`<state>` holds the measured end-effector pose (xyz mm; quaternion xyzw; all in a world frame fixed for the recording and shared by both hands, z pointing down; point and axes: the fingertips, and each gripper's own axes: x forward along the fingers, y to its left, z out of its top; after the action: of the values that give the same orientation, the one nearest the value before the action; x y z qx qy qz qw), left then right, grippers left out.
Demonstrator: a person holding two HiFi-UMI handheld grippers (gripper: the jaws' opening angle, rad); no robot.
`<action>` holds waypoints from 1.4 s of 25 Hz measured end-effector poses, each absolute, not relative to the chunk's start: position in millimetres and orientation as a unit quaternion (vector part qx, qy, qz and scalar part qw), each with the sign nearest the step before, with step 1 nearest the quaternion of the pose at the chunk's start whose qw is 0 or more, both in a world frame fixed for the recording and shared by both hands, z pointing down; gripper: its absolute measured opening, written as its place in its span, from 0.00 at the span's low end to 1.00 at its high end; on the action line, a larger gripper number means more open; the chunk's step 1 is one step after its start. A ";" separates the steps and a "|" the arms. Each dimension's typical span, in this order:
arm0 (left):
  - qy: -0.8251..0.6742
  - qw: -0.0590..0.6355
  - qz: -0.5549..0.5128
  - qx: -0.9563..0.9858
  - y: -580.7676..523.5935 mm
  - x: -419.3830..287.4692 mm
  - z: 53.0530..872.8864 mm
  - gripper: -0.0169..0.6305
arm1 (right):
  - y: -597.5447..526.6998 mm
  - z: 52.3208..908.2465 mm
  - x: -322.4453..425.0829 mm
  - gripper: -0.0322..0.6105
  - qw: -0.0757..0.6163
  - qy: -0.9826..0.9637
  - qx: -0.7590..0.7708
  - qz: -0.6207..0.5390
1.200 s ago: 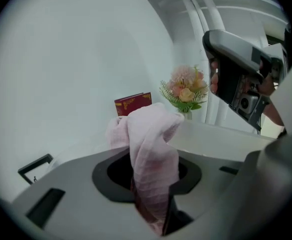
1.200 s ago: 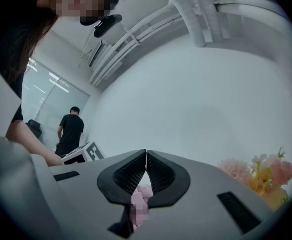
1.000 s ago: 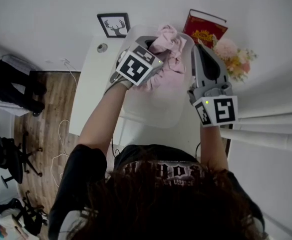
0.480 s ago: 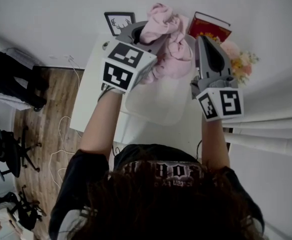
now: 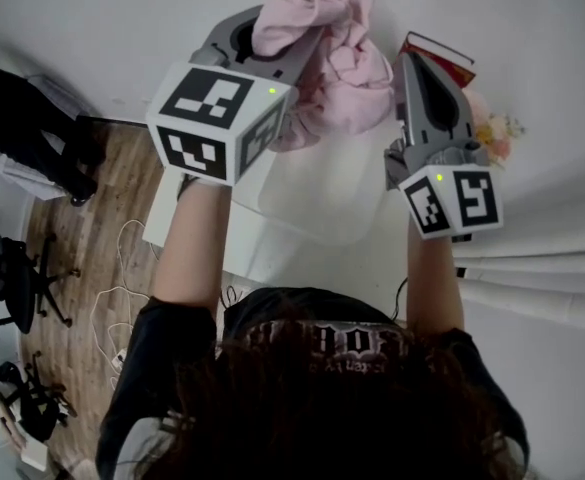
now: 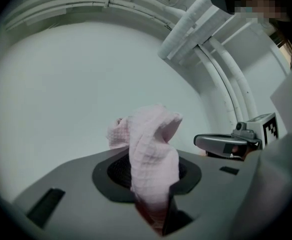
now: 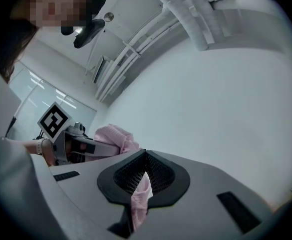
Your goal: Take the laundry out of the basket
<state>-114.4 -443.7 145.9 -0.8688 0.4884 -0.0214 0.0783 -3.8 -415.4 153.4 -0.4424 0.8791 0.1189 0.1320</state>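
Observation:
A pink waffle-knit garment (image 5: 327, 53) hangs in the air above the translucent white basket (image 5: 317, 203). My left gripper (image 5: 272, 43) is shut on a bunched fold of the garment (image 6: 150, 159), which sticks up between its jaws. My right gripper (image 5: 422, 68) is shut on another part of the same pink cloth (image 7: 141, 194), a thin strip pinched between its black pads. Both grippers point upward toward a pale wall, held high and close together. In the right gripper view the left gripper (image 7: 86, 146) shows at the left with the cloth draped over it.
The basket stands on a white table (image 5: 187, 213) against the wall. A red book (image 5: 442, 53) and a bunch of flowers (image 5: 497, 128) sit at the back right. Wooden floor (image 5: 92, 238) with cables and office chairs lies to the left.
Both grippers have risen out of the basket with the pink garment, lifting it well above the rim. The left gripper rose further, toward the camera.

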 end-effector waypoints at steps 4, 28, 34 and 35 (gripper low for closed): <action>0.508 0.111 -0.017 -0.854 -427.6 -115.7 120.9 0.21 | -403.9 139.0 -3.5 0.09 0.145 0.885 -0.423 0.131; 0.655 0.154 -0.042 -0.739 -333.5 -217.1 114.8 0.21 | -339.7 125.3 -108.7 0.09 0.191 0.932 -0.278 0.133; 0.649 0.131 -0.047 -0.748 -342.3 -249.5 142.6 0.21 | -344.7 136.2 -147.9 0.09 0.188 0.932 -0.280 0.133; 0.648 0.131 -0.045 -0.749 -342.5 -254.6 143.2 0.21 | -345.1 137.1 -154.4 0.09 0.185 0.932 -0.281 0.132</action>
<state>-254.6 -342.5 143.2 -0.7487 0.6483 -0.0447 0.1310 -154.4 -345.1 137.1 -0.2810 0.9325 0.1316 0.1850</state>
